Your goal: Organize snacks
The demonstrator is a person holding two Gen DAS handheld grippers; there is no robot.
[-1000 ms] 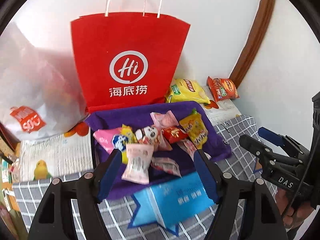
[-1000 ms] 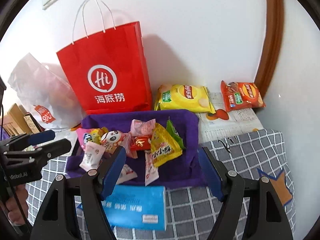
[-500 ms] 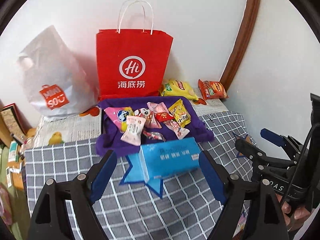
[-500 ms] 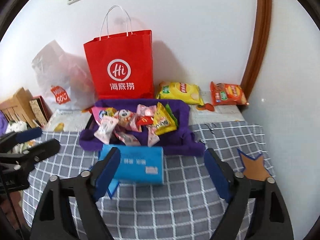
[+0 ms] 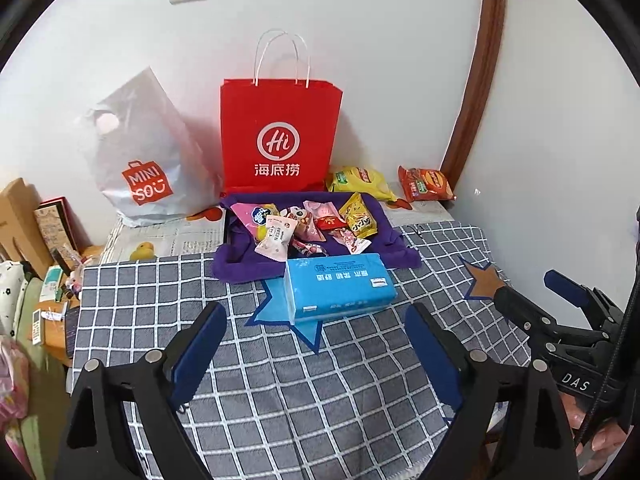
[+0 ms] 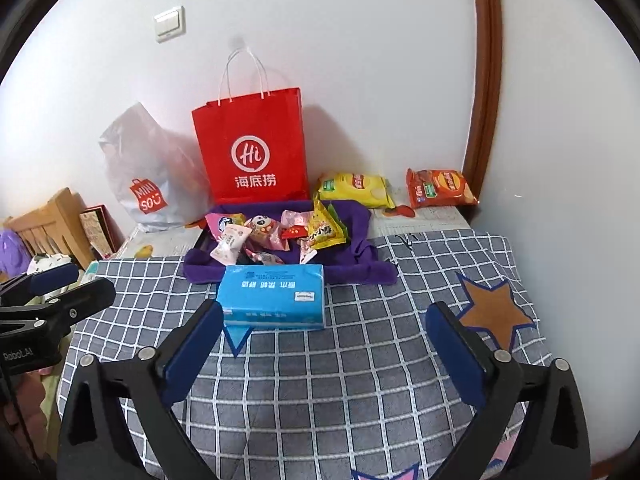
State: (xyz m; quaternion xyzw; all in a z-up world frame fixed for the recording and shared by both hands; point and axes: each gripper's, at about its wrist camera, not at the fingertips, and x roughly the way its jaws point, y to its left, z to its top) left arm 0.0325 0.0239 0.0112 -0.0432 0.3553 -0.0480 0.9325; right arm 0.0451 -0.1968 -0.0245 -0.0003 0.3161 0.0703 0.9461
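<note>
Both grippers are hovering over the checked cloth (image 5: pixel 280 380) on the worktop, the left gripper (image 5: pixel 316 336) and right gripper (image 6: pixel 324 336) each opening its jaws with nothing between them. Small snack packets (image 6: pixel 276 232) are lying heaped on a purple tray (image 6: pixel 360 224) (behind a blue tissue pack (image 6: pixel 272 294)), with a red paper bag (image 6: pixel 252 148) standing against the wall.

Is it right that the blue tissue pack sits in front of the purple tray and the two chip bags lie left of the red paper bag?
Not quite. The blue tissue pack does sit in front of the purple tray, but the yellow chip bag and orange chip bag lie right of the red paper bag, as the right wrist view shows.
</note>
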